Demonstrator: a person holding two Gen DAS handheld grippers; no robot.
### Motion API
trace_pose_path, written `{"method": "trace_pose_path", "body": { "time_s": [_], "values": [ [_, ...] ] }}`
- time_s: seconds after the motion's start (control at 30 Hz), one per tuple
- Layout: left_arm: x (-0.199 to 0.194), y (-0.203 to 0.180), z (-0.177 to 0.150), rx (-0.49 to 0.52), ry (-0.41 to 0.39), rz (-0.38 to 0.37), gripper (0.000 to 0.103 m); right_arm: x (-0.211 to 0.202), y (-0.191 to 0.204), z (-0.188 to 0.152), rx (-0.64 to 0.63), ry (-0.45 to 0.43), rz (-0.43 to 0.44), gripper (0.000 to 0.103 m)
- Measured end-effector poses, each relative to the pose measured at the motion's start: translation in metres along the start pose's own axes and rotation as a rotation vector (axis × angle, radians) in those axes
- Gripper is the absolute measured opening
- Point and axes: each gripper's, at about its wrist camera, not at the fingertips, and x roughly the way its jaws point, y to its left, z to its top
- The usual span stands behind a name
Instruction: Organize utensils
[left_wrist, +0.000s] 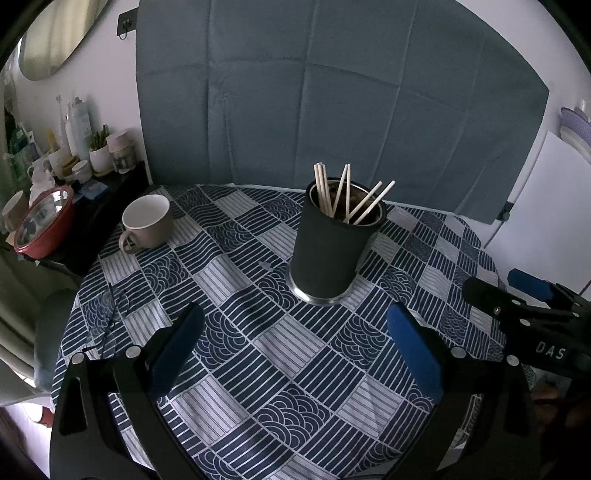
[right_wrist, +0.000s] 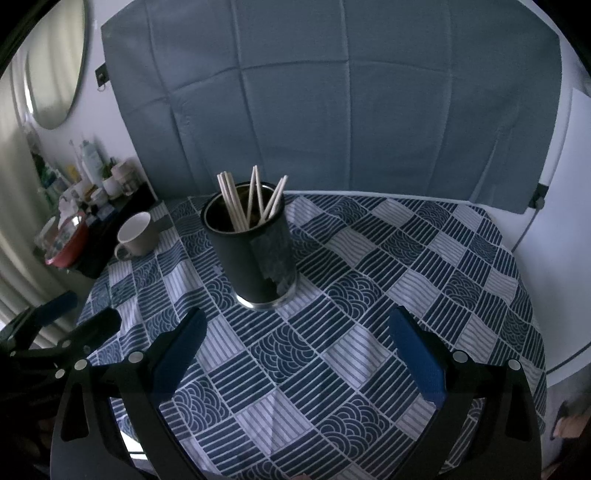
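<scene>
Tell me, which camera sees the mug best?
The left wrist view. The mug sits closer there, with its handle and white inside plain. In the right wrist view the mug is smaller, near the left edge, but still whole.

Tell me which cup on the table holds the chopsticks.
The tall dark cylindrical holder holds the pale wooden chopsticks; the beige handled mug beside it looks empty.

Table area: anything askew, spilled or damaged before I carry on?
Nothing spilled. The dark holder stands upright with chopsticks inside; its outer wrap looks torn on one side. The mug is upright. Both grippers are open and empty.
</scene>
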Motion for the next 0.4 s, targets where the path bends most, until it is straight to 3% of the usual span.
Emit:
{"method": "trace_pose_path", "body": {
  "time_s": [0.4],
  "values": [
    [0.003, 0.01, 0.0, -0.053, 0.02, 0.049, 0.097, -0.001, -0.001, -0.002, 0.0, 0.004, -0.005, 0.095]
  ]
}}
